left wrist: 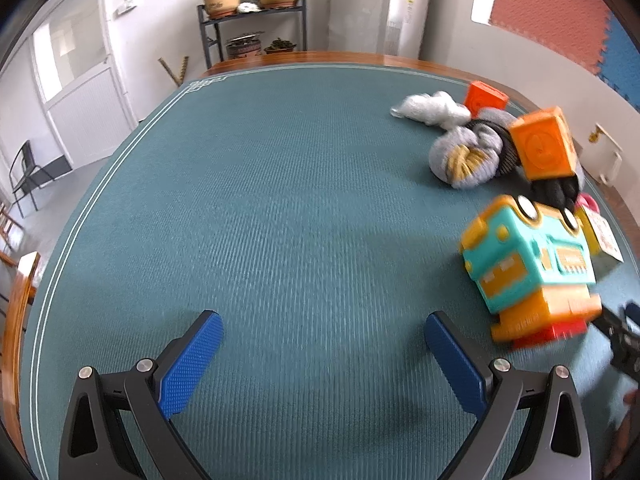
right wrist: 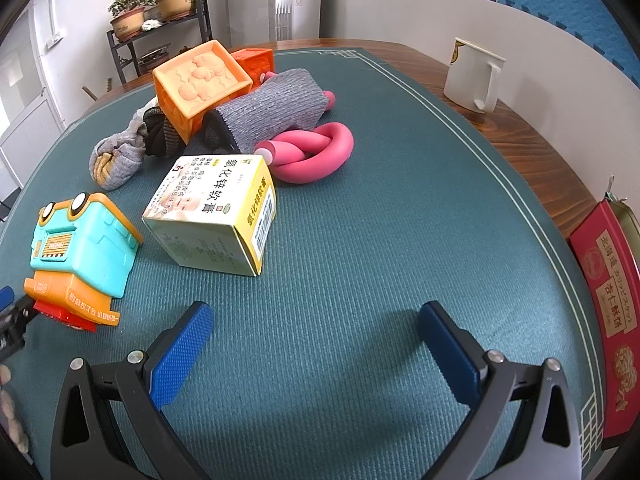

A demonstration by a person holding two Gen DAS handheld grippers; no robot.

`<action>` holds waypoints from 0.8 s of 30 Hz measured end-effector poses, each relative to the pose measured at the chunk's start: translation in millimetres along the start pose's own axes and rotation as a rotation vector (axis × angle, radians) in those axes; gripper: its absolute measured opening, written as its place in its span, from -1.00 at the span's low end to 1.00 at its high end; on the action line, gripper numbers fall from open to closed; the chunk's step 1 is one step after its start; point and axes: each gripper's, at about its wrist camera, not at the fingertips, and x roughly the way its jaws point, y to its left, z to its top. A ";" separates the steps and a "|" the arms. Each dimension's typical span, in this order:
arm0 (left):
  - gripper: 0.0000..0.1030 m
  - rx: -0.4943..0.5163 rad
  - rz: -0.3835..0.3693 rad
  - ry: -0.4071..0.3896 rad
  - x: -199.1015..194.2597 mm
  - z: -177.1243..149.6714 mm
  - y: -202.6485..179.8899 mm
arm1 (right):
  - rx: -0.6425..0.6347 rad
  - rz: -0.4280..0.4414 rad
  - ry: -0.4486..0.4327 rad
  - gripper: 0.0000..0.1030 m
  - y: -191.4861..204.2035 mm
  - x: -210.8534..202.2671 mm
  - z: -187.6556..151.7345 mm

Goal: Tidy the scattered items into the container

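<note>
Lying ahead-left of the wide-open, empty right hand-held gripper (right wrist: 316, 344), the medicine box (right wrist: 212, 216) is nearer to it than to the equally open left hand-held gripper (left wrist: 324, 354).

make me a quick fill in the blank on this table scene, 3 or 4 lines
1. The white mug stands on the bare ____ edge of the table, off the green mat.
2. The foam tube tied in a knot is ____ in colour.
3. The jaws of the right gripper stand ____, with nothing between them.
4. The toy truck has a teal cab and an ____ base.

Missing words: wooden; pink; open; orange
</note>
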 end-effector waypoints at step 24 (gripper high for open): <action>0.99 0.120 -0.173 -0.059 -47.2 -6.3 -81.0 | 0.066 0.093 -0.042 0.99 -28.1 -11.0 -5.4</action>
